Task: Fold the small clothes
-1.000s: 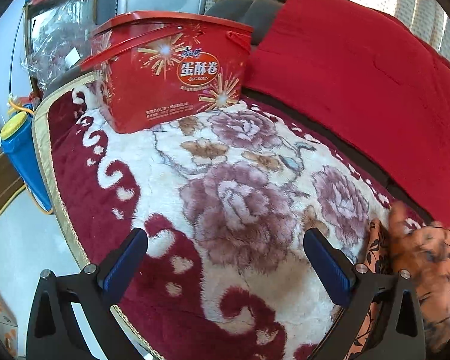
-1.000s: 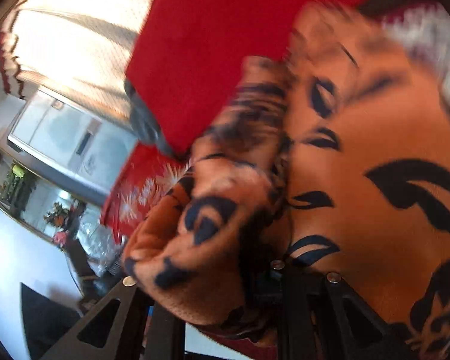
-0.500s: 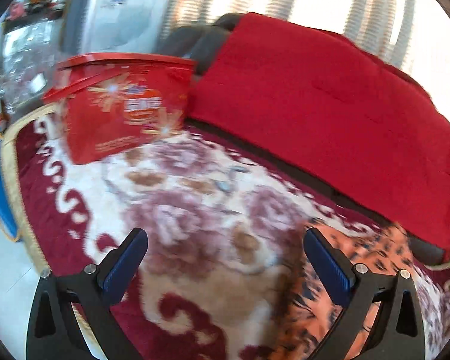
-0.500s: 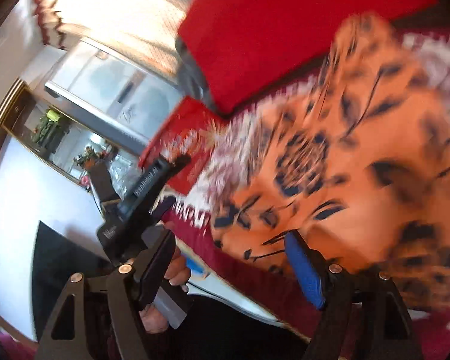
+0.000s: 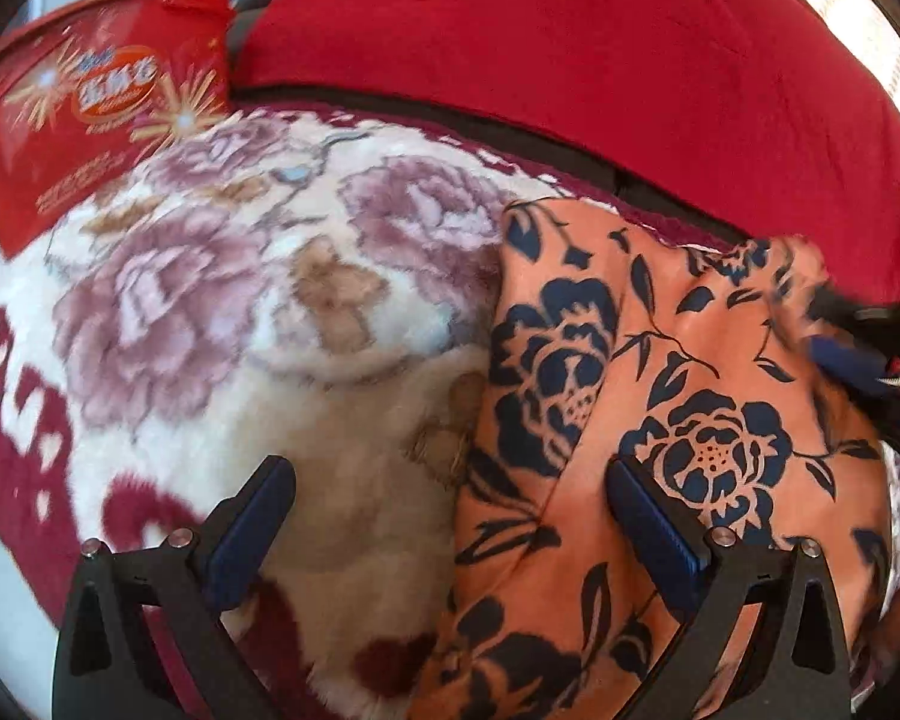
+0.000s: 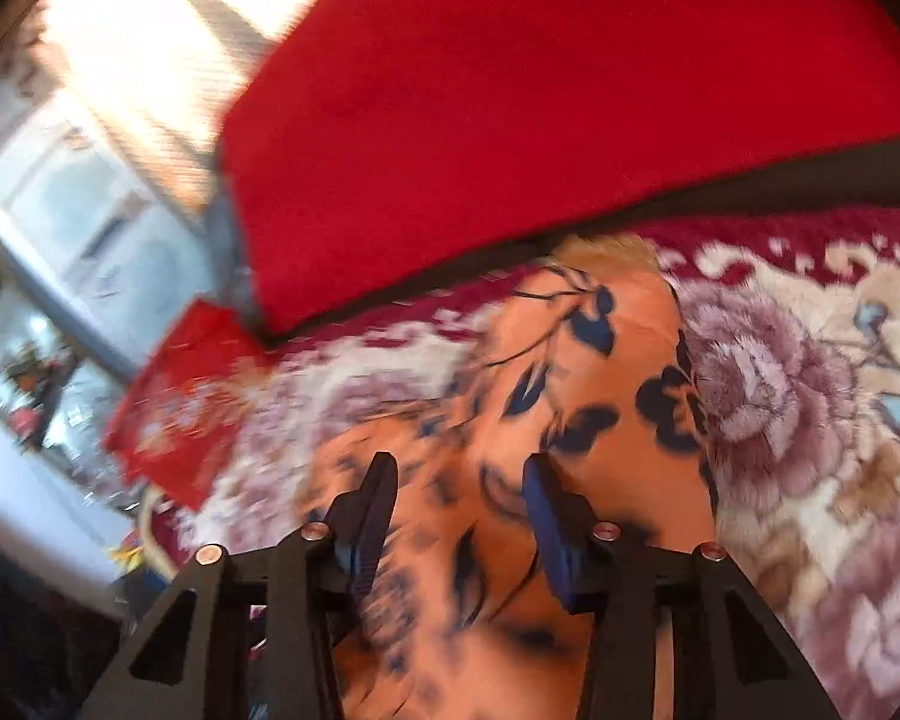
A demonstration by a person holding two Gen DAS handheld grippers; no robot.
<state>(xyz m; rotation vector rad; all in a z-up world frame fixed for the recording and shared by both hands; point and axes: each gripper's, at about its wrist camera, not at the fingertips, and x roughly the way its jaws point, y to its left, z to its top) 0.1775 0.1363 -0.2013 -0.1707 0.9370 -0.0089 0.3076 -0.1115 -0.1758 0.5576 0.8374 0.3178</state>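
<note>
An orange garment with dark blue flowers (image 5: 642, 396) lies spread on the floral plush blanket (image 5: 222, 312). My left gripper (image 5: 450, 498) is open, low over the garment's left edge, its right finger above the cloth and its left finger above the blanket. My right gripper (image 6: 459, 492) is open, narrower, and hovers over the same garment (image 6: 576, 420); nothing sits between its fingers. The right gripper's blue pad shows at the right edge of the left wrist view (image 5: 852, 360), at the garment's far side.
A red egg-roll gift box (image 5: 96, 102) stands at the blanket's far left, also in the right wrist view (image 6: 180, 414). A red cloth (image 5: 570, 54) covers the sofa back behind. The blanket's front edge drops to the floor at lower left.
My right gripper let go of the bunched garment, which now lies spread on the blanket. My left gripper moved right and closer, from the bare blanket to the garment's edge.
</note>
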